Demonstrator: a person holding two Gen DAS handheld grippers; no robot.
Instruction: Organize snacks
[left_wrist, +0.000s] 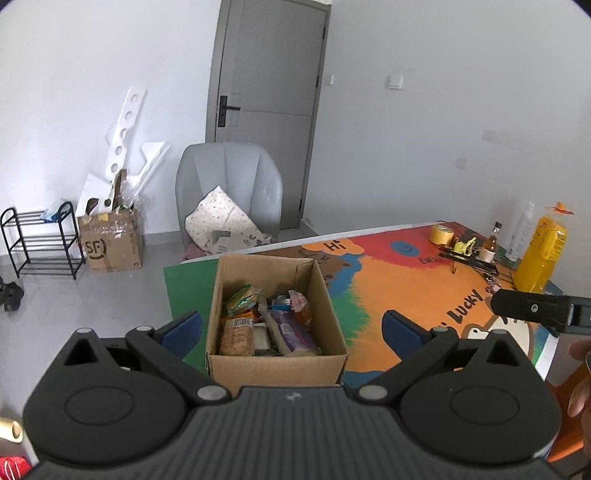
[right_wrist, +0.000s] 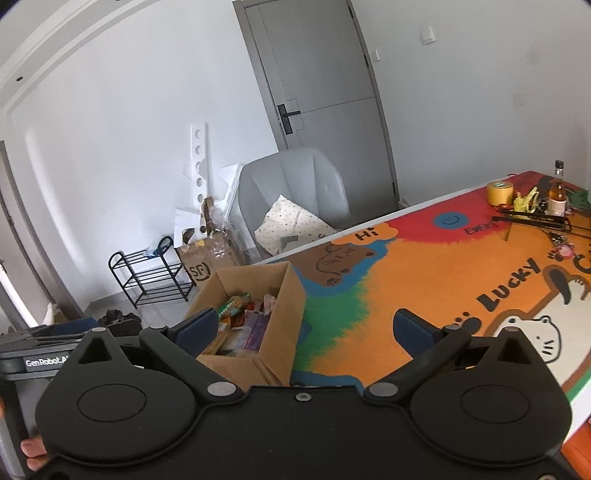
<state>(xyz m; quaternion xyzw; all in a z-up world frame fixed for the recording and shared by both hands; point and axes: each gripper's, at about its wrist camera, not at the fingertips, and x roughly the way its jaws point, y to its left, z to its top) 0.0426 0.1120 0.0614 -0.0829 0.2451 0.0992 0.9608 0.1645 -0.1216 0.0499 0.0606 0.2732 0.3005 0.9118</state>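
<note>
left wrist – above box | right wrist – rightward | shared: box, door

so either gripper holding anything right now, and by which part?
Nothing held. The left gripper is open, with the snack box between its fingers but not gripped. The right gripper is open and empty above the table.
</note>
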